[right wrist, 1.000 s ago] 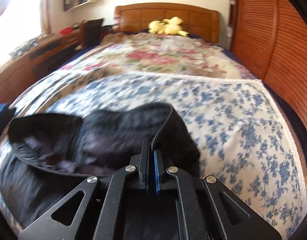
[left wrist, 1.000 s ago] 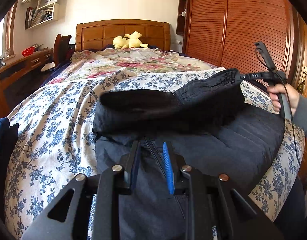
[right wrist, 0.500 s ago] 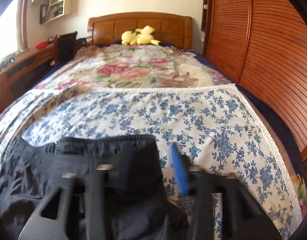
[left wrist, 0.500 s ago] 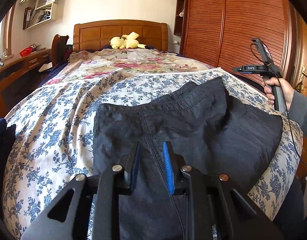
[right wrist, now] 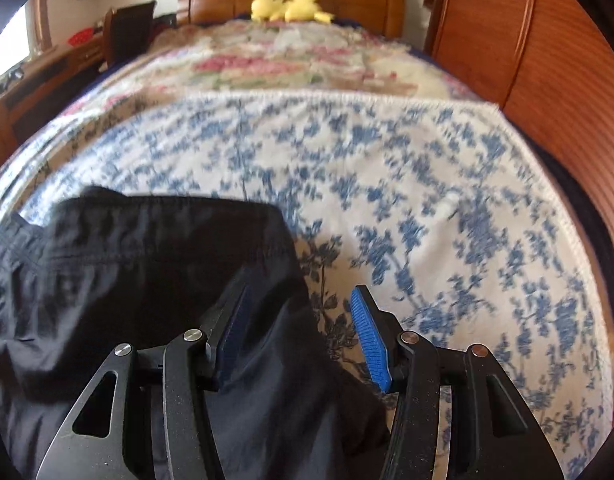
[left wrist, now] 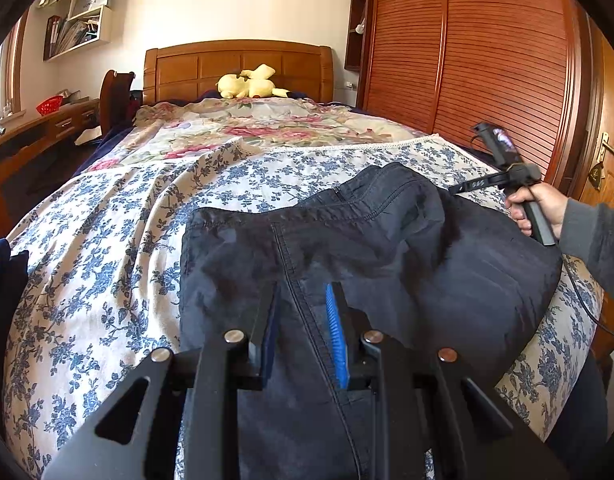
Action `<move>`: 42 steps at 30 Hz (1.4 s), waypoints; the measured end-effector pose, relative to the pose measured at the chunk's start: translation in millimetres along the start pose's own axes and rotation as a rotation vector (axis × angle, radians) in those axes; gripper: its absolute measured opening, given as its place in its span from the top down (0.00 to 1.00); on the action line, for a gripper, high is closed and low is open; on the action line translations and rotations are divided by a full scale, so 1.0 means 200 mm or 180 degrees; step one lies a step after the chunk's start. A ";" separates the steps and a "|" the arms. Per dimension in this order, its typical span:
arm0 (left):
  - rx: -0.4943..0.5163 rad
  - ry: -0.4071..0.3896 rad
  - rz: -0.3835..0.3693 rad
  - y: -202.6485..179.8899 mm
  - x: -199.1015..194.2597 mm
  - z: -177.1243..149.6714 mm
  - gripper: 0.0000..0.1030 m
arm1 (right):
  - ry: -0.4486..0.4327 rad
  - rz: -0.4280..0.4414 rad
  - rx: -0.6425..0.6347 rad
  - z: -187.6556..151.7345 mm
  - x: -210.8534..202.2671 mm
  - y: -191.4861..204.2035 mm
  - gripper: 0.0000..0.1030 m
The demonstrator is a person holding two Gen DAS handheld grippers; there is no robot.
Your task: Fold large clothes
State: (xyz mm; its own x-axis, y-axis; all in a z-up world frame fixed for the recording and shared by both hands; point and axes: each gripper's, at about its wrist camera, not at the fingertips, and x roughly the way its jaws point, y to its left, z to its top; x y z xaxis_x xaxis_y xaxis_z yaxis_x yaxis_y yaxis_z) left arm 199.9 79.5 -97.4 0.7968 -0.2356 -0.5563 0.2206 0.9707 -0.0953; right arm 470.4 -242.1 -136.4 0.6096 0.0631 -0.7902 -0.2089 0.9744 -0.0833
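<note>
Two grippers work over dark trousers [left wrist: 387,264] that lie on a blue-flowered cover [left wrist: 107,248] at the near end of a bed [left wrist: 235,64]. In the left wrist view the trousers fill the centre and lower right of the frame, with the waistband toward the headboard and one part bunched up in the middle right. The left gripper [left wrist: 303,320] is at the bottom centre; its fingers [left wrist: 336,332] stand only a little apart over the dark cloth, with a seam running between them, but I cannot tell if the pads press on the cloth. At the right edge of this view a hand [left wrist: 535,204] with a grey sleeve [left wrist: 595,244] holds the handle of the right gripper just beside the raised part of the trousers. In the right wrist view, which is blurred, the trousers are in the lower left of the frame and the cover fills the rest. The right gripper [right wrist: 299,332] has just been opening; its jaws now stand wide and released, and the edge of the trousers lies between them without being pinched. A yellow plush toy [left wrist: 249,86] rests at the headboard in the upper centre, and a wooden wardrobe [left wrist: 487,60] stands in the upper right.
</note>
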 end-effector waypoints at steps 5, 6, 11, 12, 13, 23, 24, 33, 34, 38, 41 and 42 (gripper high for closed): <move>0.0015 -0.0015 0.0007 -0.01 0.00 0.00 0.79 | 0.0373 0.0152 0.0160 -0.05 0.17 -0.05 0.49; 0.0017 -0.0021 0.0005 -0.01 0.00 0.01 0.79 | 0.0413 0.0213 0.0168 -0.06 0.18 -0.05 0.51; 0.0021 -0.0043 -0.0025 -0.02 0.00 0.01 0.79 | 0.0301 0.0493 -0.0014 -0.08 0.10 -0.02 0.97; 0.0021 -0.0043 -0.0027 -0.02 0.00 0.02 0.79 | 0.0239 0.0380 -0.0151 -0.09 0.06 0.01 0.97; 0.0014 -0.0045 -0.0030 -0.02 0.00 0.02 0.79 | 0.0145 0.0081 -0.0250 -0.09 0.02 0.03 0.98; -0.0011 -0.0092 -0.0037 0.00 -0.03 0.02 0.79 | 0.0016 -0.0411 0.0054 -0.06 -0.15 -0.11 0.97; -0.0016 -0.0095 -0.0034 0.01 -0.03 0.03 0.79 | -0.0010 -0.0435 0.0059 -0.05 -0.17 -0.10 0.97; -0.0039 -0.0137 0.0043 0.05 -0.06 0.02 0.74 | -0.0243 -0.0008 -0.0268 0.05 -0.27 0.27 0.62; -0.0037 -0.0143 0.0067 0.05 -0.06 0.02 0.74 | -0.0256 0.0073 -0.0328 0.06 -0.27 0.34 0.61; -0.0073 -0.0147 0.0066 0.07 -0.06 0.02 0.73 | -0.0242 0.0414 -0.0555 0.09 -0.23 0.64 0.60; -0.0077 -0.0152 0.0099 0.09 -0.07 0.02 0.73 | -0.0210 0.0611 -0.0734 0.09 -0.18 0.85 0.60; -0.0076 -0.0155 0.0117 0.09 -0.07 0.02 0.73 | -0.0202 0.0646 -0.0776 0.09 -0.16 0.90 0.60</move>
State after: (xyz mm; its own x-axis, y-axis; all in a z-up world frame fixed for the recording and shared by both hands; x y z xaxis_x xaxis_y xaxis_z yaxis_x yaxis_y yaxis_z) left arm 194.7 100.8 -88.1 0.8307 -0.2014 -0.5190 0.1778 0.9794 -0.0955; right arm 426.9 -65.3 -116.3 0.5815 0.2718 -0.7668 -0.5034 0.8606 -0.0767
